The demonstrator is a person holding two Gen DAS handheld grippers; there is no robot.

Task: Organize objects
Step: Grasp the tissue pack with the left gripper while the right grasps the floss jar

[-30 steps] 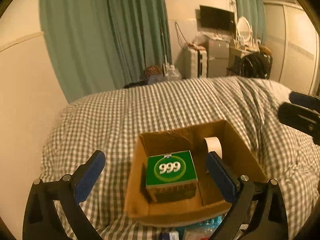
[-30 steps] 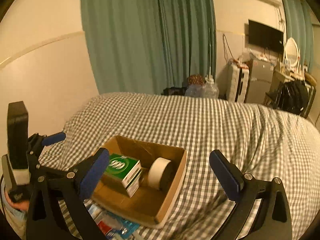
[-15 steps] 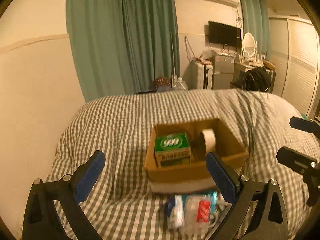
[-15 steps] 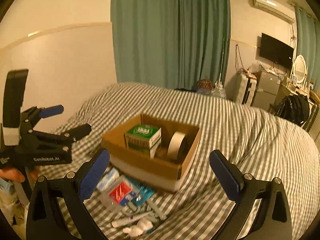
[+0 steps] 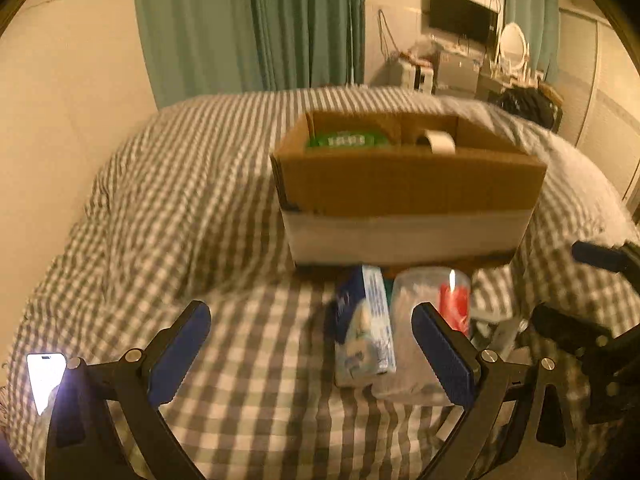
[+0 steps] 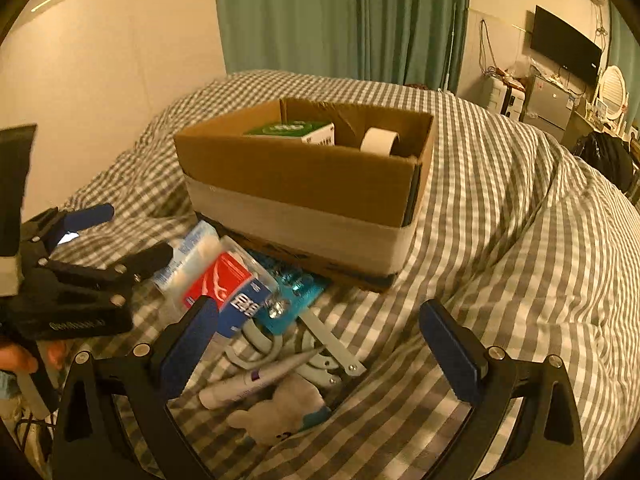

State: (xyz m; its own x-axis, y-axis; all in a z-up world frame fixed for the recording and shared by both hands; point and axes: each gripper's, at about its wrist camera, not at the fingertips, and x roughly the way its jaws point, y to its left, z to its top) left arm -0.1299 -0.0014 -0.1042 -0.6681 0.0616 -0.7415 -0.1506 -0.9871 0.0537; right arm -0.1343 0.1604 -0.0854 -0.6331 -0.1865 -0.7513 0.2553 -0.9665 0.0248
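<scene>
A cardboard box point(image 5: 408, 188) point(image 6: 304, 184) sits on the checked bed and holds a green carton point(image 5: 344, 140) point(image 6: 292, 128) and a roll of tape point(image 5: 438, 142) point(image 6: 380, 140). In front of it lies a heap: a pale blue packet point(image 5: 366, 328) point(image 6: 188, 252), a clear tub with a red label point(image 5: 428, 320) point(image 6: 224, 280), a teal packet point(image 6: 292, 292), grey scissors point(image 6: 320, 344), a white tube point(image 6: 256, 380) and a small white plush point(image 6: 280, 412). My left gripper point(image 5: 312, 354) point(image 6: 112, 236) hovers open low over the bed, left of the packet. My right gripper point(image 6: 320, 352) point(image 5: 592, 284) is open above the scissors.
A lit phone point(image 5: 46, 376) lies at the bed's near left edge. A cream wall point(image 5: 60, 128) borders the bed on the left, green curtains point(image 5: 256, 28) hang behind. Furniture and a dark bag point(image 6: 608, 156) stand far right. A hand point(image 6: 24, 360) holds the left gripper.
Both grippers have pulled back from over the box and dropped low toward the bed. The heap of small items in front of the box is now close under them. Both stayed open.
</scene>
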